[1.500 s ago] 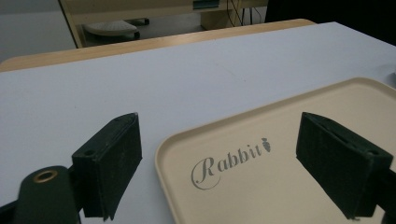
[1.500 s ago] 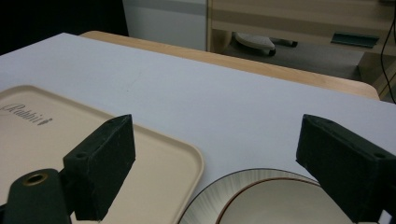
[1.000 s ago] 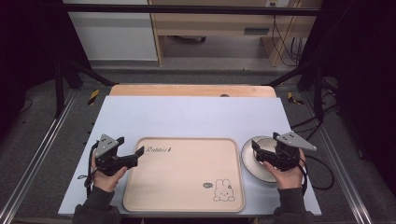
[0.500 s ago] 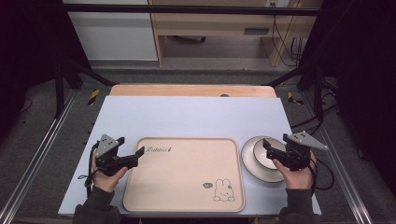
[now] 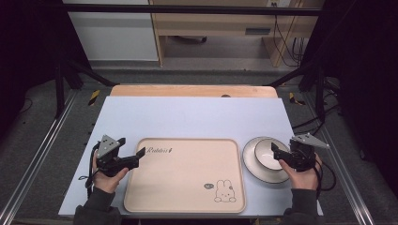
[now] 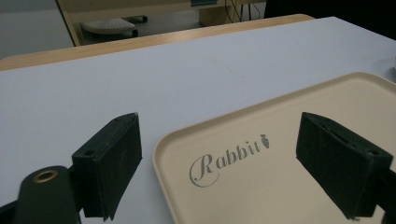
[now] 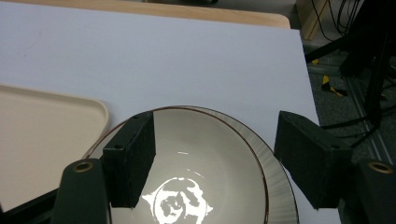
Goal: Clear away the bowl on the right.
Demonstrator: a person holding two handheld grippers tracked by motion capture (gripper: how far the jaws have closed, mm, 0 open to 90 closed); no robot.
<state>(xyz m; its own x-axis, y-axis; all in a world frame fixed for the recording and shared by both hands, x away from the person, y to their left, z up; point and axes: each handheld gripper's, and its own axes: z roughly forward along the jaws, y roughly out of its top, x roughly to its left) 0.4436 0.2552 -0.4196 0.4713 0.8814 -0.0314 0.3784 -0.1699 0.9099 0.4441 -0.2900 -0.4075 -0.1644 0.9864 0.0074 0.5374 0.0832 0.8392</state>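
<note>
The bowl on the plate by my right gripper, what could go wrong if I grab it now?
The bowl sits loose on the plate, so a pinch on its rim by the open right gripper could slide or tip it. The plate also lies close beside the tray, so a nudge might knock the two together.

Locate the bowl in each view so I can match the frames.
High view: the bowl sits on a plate at the right, off the tray's right edge, under the right claw.
Left gripper view: not in it.
Right gripper view: bottom centre, between the open jaws.
Shared landmark: the beige tray, centre in the high view, lower right in the left gripper view, at the left edge in the right gripper view.
</note>
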